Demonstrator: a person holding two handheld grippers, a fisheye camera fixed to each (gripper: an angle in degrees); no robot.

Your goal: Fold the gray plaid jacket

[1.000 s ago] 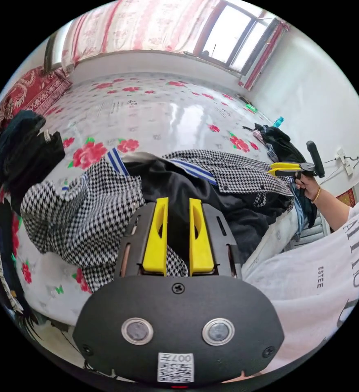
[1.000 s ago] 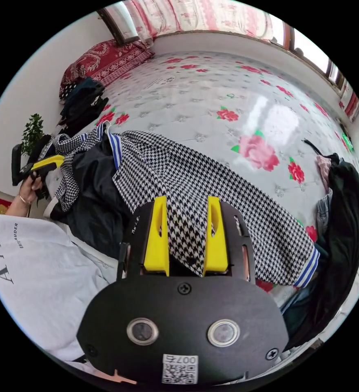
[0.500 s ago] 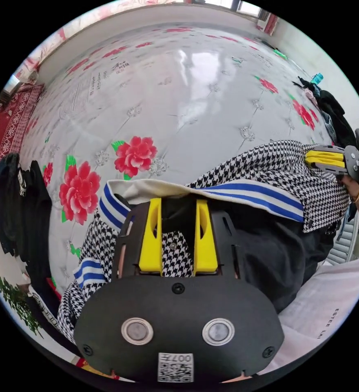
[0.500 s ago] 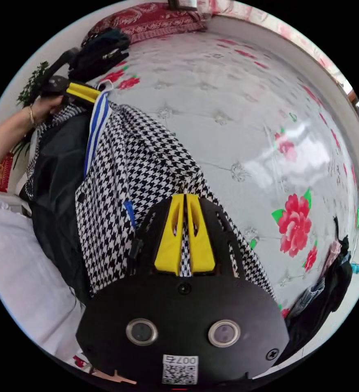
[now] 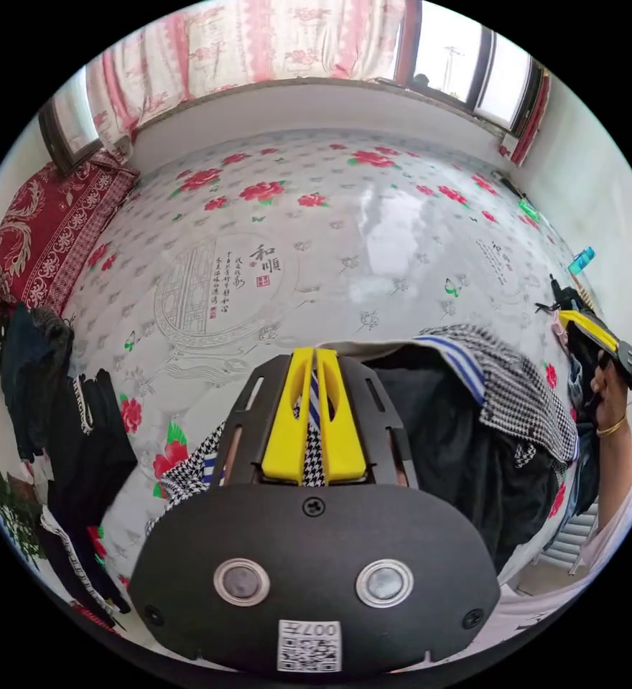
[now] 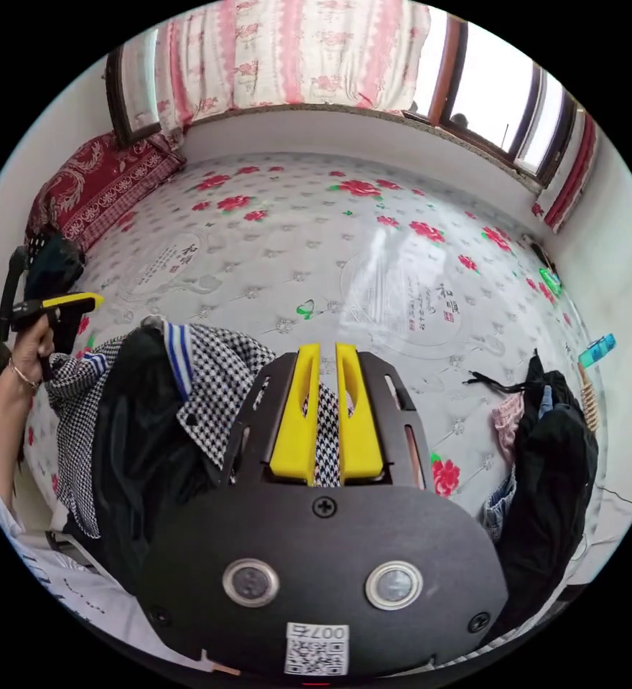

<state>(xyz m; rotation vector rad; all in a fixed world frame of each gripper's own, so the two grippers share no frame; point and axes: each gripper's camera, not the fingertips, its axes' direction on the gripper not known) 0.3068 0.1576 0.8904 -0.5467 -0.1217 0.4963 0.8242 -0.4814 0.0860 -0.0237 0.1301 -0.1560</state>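
Both grippers clamped onto the houndstooth jacket

The left gripper (image 5: 314,416) has its yellow jaws pinched tight on the striped edge of the gray plaid jacket (image 5: 524,402), and the right gripper (image 6: 325,416) is closed on checked fabric too. The jacket hangs open between them over the flowered bed (image 6: 373,237), black lining (image 6: 136,438) showing.

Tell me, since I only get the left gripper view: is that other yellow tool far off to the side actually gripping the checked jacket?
Observer: Yes. In the right gripper view, the right gripper has its jaws shut on a strip of the gray plaid jacket.
Operator: And what is carrying the tool I look through?
Observer: A hand with a bracelet on its wrist holds the left gripper at the jacket's other end.
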